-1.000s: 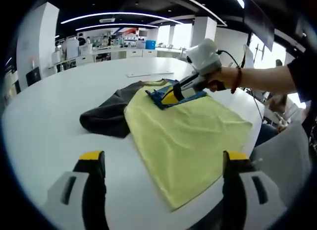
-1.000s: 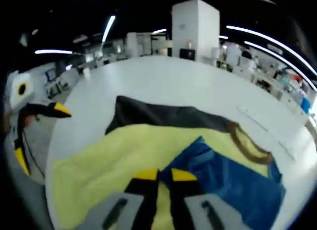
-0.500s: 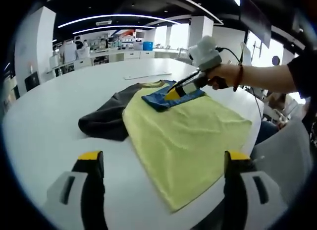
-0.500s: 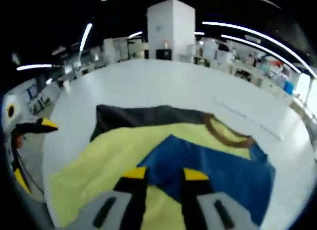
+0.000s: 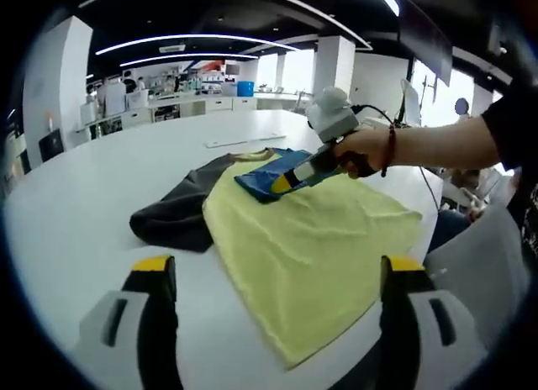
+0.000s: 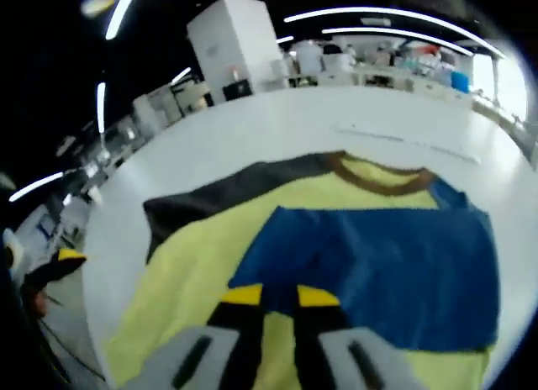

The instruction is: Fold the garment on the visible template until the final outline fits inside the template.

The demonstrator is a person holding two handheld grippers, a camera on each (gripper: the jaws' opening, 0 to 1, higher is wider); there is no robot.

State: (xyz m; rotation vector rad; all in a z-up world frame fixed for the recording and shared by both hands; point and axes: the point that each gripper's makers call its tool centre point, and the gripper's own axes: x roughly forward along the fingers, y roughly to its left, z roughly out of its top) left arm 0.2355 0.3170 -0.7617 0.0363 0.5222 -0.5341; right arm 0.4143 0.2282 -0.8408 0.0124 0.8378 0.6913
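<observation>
A garment lies on the white table (image 5: 76,197): yellow body (image 5: 311,239), dark grey sleeve (image 5: 172,213), brown collar (image 6: 378,176). Its blue sleeve (image 5: 261,176) is lifted and folded over the yellow body. My right gripper (image 5: 286,180), held by a hand, is shut on the blue sleeve's edge. In the right gripper view its jaws (image 6: 280,297) stand close together on the near edge of the blue sleeve (image 6: 378,264). My left gripper (image 5: 277,268) hangs open at the table's near edge, short of the yellow hem. One of its yellow tips (image 6: 65,257) shows at the left of the right gripper view.
A thin pale strip (image 5: 239,140) lies on the table beyond the collar. A person's arm (image 5: 437,142) reaches in from the right. A grey chair (image 5: 479,255) stands at the table's right edge. Desks and white pillars fill the background.
The right gripper has carried the blue sleeve further across the yellow body, toward the dark sleeve, and the blue patch now spreads wider. The left gripper has stayed open in place.
</observation>
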